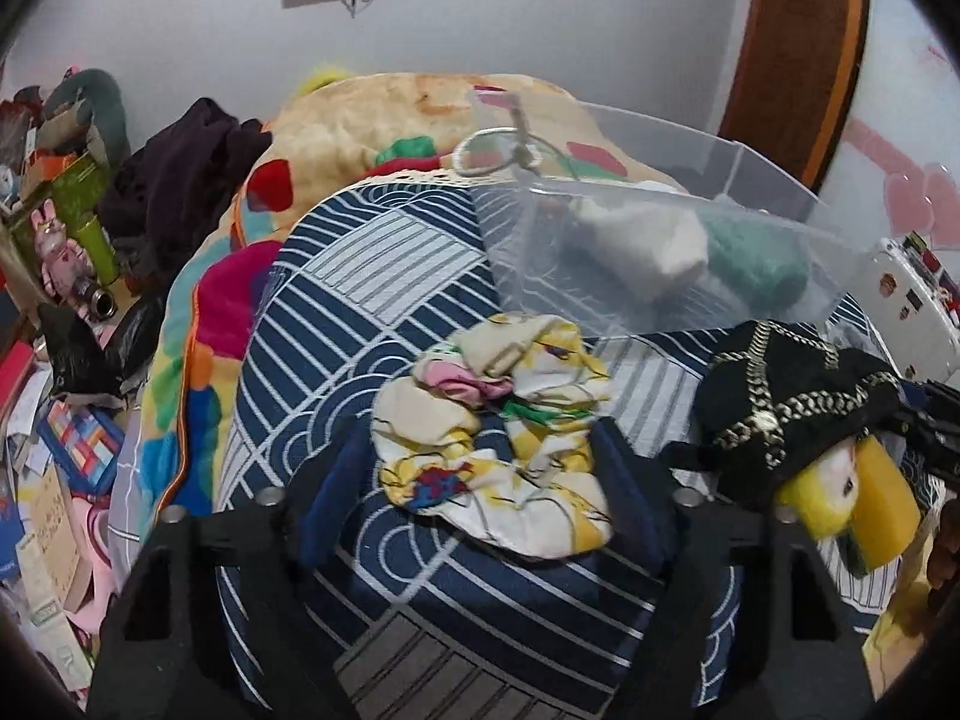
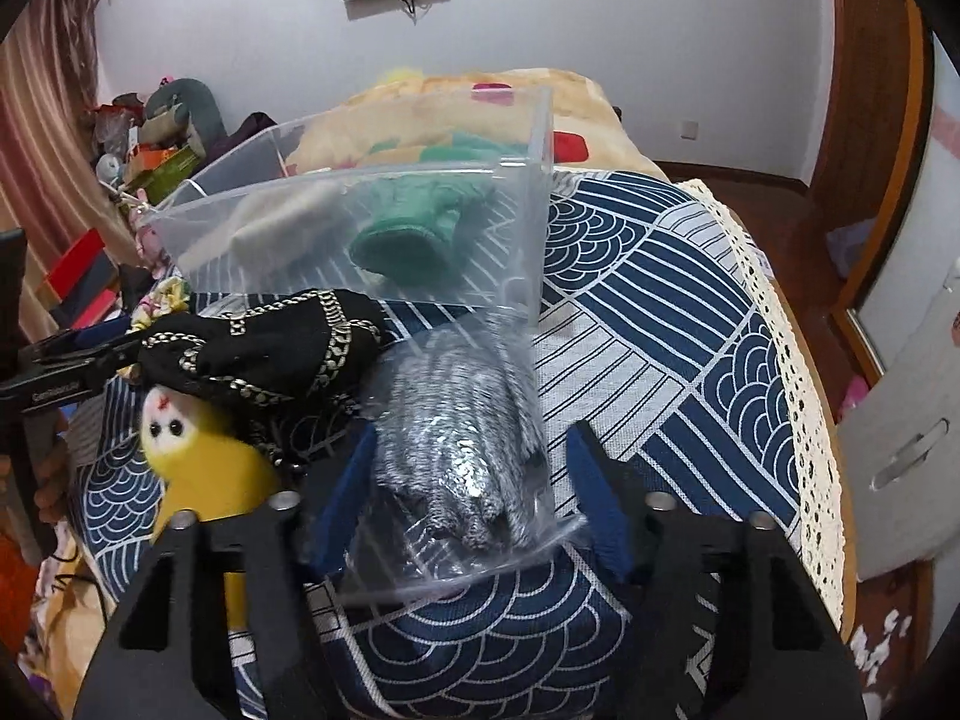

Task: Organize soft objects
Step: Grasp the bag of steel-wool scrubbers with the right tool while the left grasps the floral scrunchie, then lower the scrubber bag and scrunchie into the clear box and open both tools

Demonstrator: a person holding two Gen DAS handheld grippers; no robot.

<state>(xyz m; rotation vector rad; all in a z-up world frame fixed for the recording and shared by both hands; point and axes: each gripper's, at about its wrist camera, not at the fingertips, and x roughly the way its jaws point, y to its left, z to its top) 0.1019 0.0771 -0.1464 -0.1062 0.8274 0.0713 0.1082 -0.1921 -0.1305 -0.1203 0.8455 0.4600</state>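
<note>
A crumpled yellow-and-white floral cloth lies on the blue patterned cover, between the open fingers of my left gripper. My right gripper is open around a clear plastic bag holding a grey knitted item. A clear plastic bin behind holds a white soft item and a green knitted item; the bin also shows in the right wrist view. A black cloth with a chain pattern and a yellow plush lie between the two grippers.
A colourful quilt is piled behind and left of the cover. Boxes, toys and bags crowd the floor at the left. The cover's lace edge falls off toward a wooden floor and a white cabinet at the right.
</note>
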